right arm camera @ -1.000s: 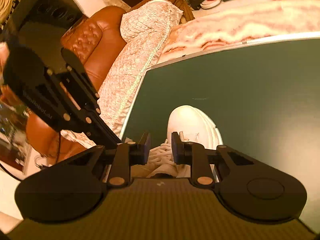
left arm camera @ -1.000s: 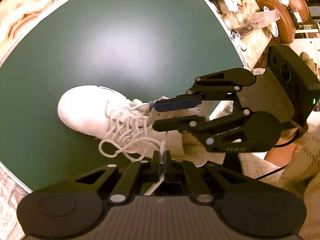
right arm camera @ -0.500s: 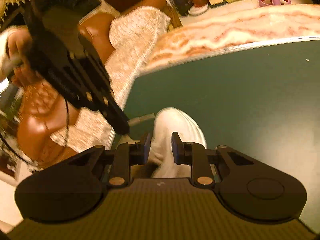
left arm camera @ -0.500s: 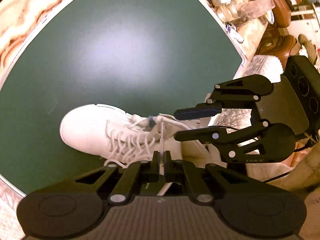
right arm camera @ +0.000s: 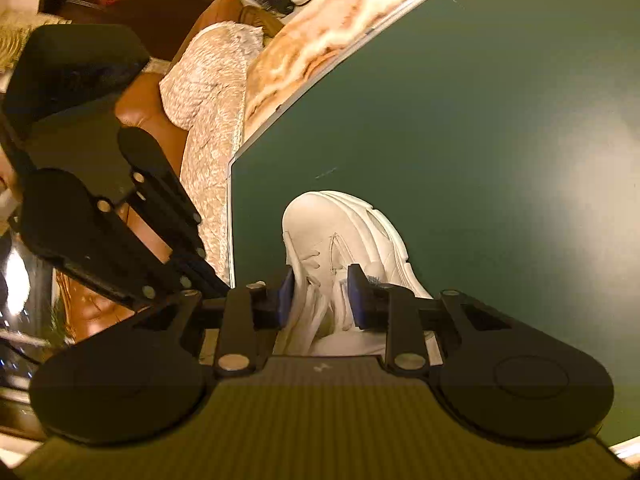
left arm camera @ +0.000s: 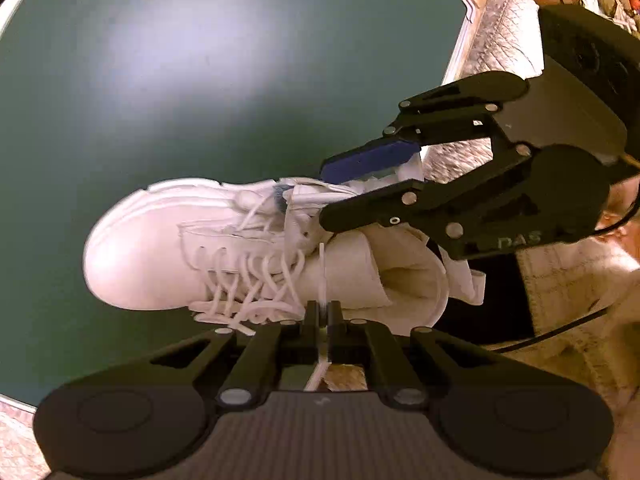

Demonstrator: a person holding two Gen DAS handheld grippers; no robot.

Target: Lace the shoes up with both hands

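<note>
A white high-top shoe lies on the green table top, toe to the left in the left wrist view. My left gripper is shut on a white lace strand that runs up to the eyelets. Loose lace loops hang by the shoe's side. From the right, my right gripper straddles the shoe's tongue and upper laces; its jaws are opening, with that part between the blue pads. In the right wrist view the right gripper sits over the shoe, and the left gripper is beside it at left.
The shoe lies close to the table's near corner, with wide green surface beyond its toe. A brown leather sofa with a patterned cushion stands past the edge. A person's light clothing is at the right.
Both grippers have come down and closer to the shoe while rolling. The right gripper moved from beside the shoe onto its tongue, jaws a little wider. The left still pinches the lace.
</note>
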